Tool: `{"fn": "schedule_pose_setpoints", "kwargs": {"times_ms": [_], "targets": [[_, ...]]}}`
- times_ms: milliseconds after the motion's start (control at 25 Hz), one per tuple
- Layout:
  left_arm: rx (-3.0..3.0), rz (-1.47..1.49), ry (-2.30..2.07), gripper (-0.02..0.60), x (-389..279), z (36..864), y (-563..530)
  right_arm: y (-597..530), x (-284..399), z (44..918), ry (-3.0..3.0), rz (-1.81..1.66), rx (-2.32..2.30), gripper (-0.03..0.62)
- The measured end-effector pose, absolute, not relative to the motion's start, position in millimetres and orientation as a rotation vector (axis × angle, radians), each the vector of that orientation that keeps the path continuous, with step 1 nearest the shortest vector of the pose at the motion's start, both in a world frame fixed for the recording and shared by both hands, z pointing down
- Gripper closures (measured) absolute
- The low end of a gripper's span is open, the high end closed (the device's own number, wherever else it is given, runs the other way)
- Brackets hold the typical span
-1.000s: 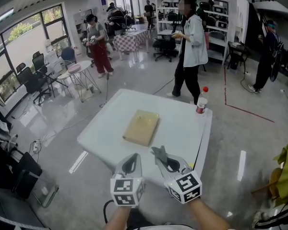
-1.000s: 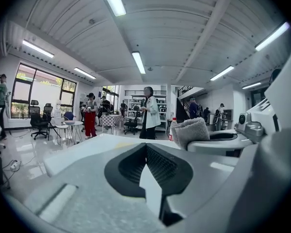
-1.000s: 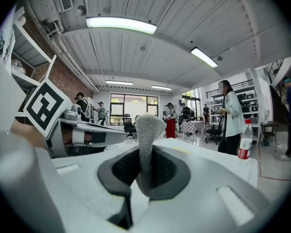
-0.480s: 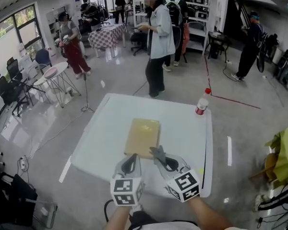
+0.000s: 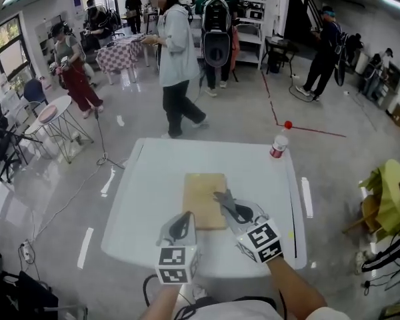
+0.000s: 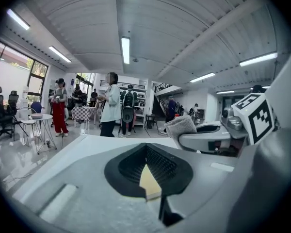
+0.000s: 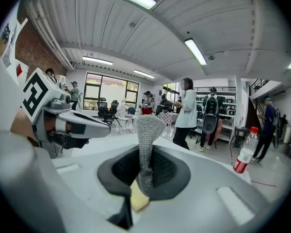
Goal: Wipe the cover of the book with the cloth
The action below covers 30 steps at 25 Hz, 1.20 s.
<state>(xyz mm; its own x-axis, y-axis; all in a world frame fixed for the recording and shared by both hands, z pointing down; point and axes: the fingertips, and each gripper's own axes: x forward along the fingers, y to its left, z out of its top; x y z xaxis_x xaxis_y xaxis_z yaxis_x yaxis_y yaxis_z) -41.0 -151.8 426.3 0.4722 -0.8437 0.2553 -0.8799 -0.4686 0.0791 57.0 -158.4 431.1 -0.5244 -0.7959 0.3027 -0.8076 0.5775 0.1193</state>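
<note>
A tan book (image 5: 201, 195) lies flat in the middle of the white table (image 5: 147, 199). My right gripper (image 5: 229, 207) is shut on a grey cloth (image 5: 223, 199), which hangs over the book's near right corner. In the right gripper view the cloth (image 7: 147, 140) stands up between the jaws, with a bit of the book (image 7: 138, 198) below it. My left gripper (image 5: 184, 218) is held just off the book's near left edge, jaws shut with nothing in them. Through its jaws a sliver of the book (image 6: 149, 182) shows.
A plastic bottle with a red cap (image 5: 279, 143) stands at the table's far right corner. A person in a pale shirt (image 5: 175, 59) walks past beyond the table's far edge. More people, chairs and small tables stand further back.
The view has swung, so the table and book now sit more squarely in front. My right gripper with the cloth has come over the book's near right corner. The walking person has moved left.
</note>
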Motion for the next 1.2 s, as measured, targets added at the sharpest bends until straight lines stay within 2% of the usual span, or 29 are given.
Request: {"fn": "schedule_pose_setpoints", "kwargs": {"times_ms": [440, 1200], "targets": [[2.542, 0.287, -1.396, 0.575, -50.4, 444.6, -177.1, -226.9, 67.6, 453.9, -2.311, -0.034, 1.251, 0.566], [2.442, 0.384, -1.479, 0.575, -50.2, 485.5, -242.9, -333.1, 65.1, 556.5, -2.081, -0.186, 0.787, 0.566]]}}
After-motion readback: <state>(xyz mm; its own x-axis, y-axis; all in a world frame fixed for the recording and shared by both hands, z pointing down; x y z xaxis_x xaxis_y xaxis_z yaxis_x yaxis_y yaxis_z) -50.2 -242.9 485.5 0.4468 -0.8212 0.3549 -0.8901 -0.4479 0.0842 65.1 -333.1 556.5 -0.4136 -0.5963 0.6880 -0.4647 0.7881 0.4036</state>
